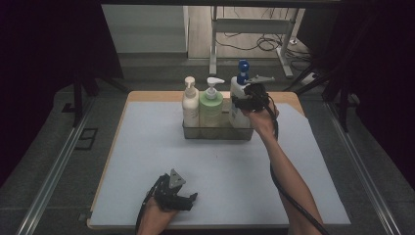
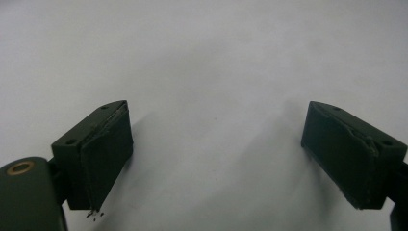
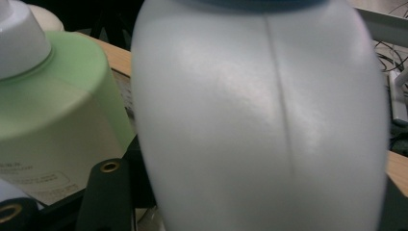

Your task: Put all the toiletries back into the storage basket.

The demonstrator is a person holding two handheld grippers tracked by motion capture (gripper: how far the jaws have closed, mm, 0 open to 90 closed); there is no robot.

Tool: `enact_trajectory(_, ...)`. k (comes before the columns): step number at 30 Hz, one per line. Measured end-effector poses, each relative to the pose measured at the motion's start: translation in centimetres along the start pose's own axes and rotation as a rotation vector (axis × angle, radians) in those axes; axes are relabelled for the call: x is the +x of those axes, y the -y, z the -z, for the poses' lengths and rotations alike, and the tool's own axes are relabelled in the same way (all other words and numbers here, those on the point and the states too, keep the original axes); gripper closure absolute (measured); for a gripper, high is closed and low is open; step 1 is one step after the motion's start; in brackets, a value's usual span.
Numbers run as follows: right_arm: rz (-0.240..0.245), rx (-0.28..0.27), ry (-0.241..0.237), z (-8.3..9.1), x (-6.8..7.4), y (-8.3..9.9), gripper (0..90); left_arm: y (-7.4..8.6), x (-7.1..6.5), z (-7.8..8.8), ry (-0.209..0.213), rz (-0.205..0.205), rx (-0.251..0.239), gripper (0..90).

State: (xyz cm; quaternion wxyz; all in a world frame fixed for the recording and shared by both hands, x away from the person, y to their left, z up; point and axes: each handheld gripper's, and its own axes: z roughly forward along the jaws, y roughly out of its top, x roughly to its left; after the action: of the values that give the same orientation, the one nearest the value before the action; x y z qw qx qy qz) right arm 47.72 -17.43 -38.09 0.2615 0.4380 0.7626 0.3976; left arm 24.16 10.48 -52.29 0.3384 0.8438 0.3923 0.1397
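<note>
Bottle [image 3: 260, 120], pale white with a blue pump top, stands upright in the tray [image 1: 218, 133]. My right jaws clamp its body; my left jaws gape empty.

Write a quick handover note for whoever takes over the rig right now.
Right gripper: closed on the blue-capped bottle, at the right end of the clear bin; whether the bottle is seated is unclear.
Left gripper: open, holding nothing, low over the white mat near the front edge.
Done: cream bottle and green bottle stand in the bin.
Left: seat the blue-capped bottle, release.
</note>
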Motion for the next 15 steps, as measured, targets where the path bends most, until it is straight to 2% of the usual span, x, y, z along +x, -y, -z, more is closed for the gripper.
enact_trajectory(9, 0.017, 0.015, -0.011, 0.0, 0.7, 0.9, 40.2, 0.0, 0.0, 0.0, 0.001, 0.006, -0.001, 10.6)
enact_trajectory(15, 0.009, 0.035, -0.016, 0.0, 0.8, 1.4, 40.2, 0.0, 0.0, 0.0, 0.0, 0.001, -0.001, 10.7)
